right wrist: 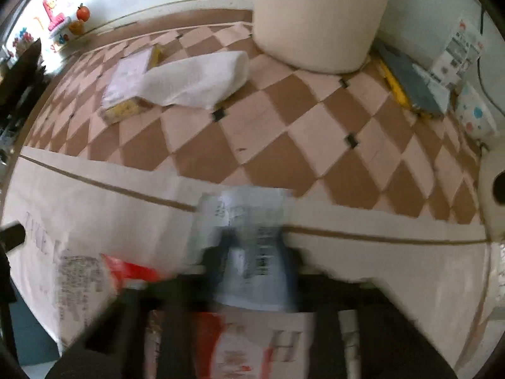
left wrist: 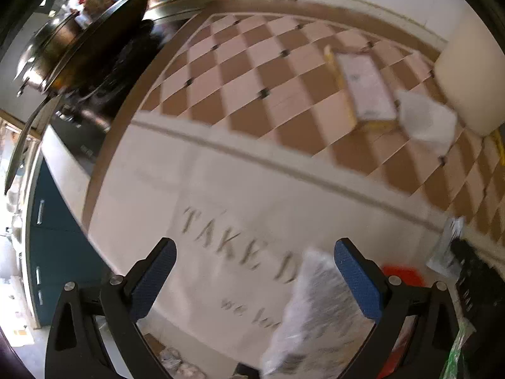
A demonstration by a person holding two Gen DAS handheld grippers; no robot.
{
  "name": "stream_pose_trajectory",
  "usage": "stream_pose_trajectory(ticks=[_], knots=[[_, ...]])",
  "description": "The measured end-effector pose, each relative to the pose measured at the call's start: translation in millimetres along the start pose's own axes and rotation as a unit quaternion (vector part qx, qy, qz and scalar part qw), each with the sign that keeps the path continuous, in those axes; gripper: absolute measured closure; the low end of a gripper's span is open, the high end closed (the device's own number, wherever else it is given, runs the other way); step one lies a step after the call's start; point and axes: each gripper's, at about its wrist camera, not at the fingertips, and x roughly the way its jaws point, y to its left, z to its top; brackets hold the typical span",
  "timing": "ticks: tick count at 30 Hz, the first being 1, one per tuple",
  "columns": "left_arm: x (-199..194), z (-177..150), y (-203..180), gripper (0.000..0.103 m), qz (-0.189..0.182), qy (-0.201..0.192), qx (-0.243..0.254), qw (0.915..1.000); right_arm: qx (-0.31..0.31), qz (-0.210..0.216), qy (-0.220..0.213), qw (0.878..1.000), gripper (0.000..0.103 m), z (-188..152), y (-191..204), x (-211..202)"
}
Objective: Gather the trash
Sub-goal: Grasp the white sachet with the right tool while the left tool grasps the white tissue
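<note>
Checkered floor (right wrist: 284, 120) beyond; right tongs (right wrist: 252, 268) blurred around printed wrapper (right wrist: 252, 237).

A checkered brown-and-pink tiled floor (right wrist: 303, 126) with a flat cardboard box (right wrist: 126, 85) and a white bag (right wrist: 195, 79) lying on it.

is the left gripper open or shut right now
Open. In the left wrist view the left gripper has its blue-padded fingers spread wide apart, nothing pinched between them.
</note>
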Motion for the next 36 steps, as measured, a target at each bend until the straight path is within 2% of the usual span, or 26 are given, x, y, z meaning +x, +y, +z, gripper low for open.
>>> stream_pose_trajectory(ticks=[3,6,9,13,15,18,19,20,22,24,25,30,36], knots=[[-7.5,21.2,-21.8,0.001,-0.029,-0.009,0.005,0.9995,0.027,0.025,0.004,0.999,0.098,4.1,-22.9,-3.1],[-15.2,48.3,-49.3,0.002,-0.070,-0.022,0.013,0.9972,0.082,0.046,-0.002,0.996,0.098,15.0,-59.4,-6.6],[-16.9,73.9,-81.0,0.002,-0.113,-0.029,0.032,0.9927,0.109,0.047,-0.012,0.993,0.098,36.4,-87.1,-7.3],[-3.1,104.3,-138.7,0.004,-0.145,-0.023,0.093,0.9848,0.149,0.036,-0.016,0.988,0.098,46.8,-127.6,-7.0],[10.5,111.3,-159.7,0.012,-0.140,-0.013,0.120,0.9828,0.169,0.032,-0.013,0.985,0.098,55.9,-142.6,2.9],[31.1,114.4,-180.4,0.037,-0.125,0.007,0.147,0.9812,0.199,0.029,-0.010,0.980,0.098,56.2,-163.6,7.3],[34.8,114.3,-182.9,0.048,-0.124,0.011,0.150,0.9809,0.207,0.029,-0.009,0.978,0.098,58.5,-168.7,10.9],[39.3,113.5,-184.9,0.065,-0.127,0.014,0.151,0.9803,0.216,0.029,-0.008,0.976,0.098,58.3,-174.3,12.8],[40.2,110.9,-184.2,0.071,-0.131,0.005,0.148,0.9802,0.221,0.030,-0.007,0.975,0.098,58.3,-178.3,14.7],[37.0,108.3,-183.4,0.091,-0.127,-0.005,0.149,0.9807,0.222,0.031,-0.005,0.975,0.098,60.7,-182.2,19.3],[34.0,106.6,-181.8,0.096,-0.127,-0.009,0.147,0.9809,0.222,0.030,-0.005,0.975,0.098,55.5,-185.1,18.9],[0.1,95.1,-171.5,0.096,-0.118,-0.056,0.142,0.9812,0.219,0.034,-0.007,0.975,0.098,56.9,-182.9,23.2],[-49.4,71.8,-149.4,0.096,-0.110,-0.106,0.132,0.9794,0.204,0.047,-0.022,0.978,0.098,49.5,-175.7,-4.0]])
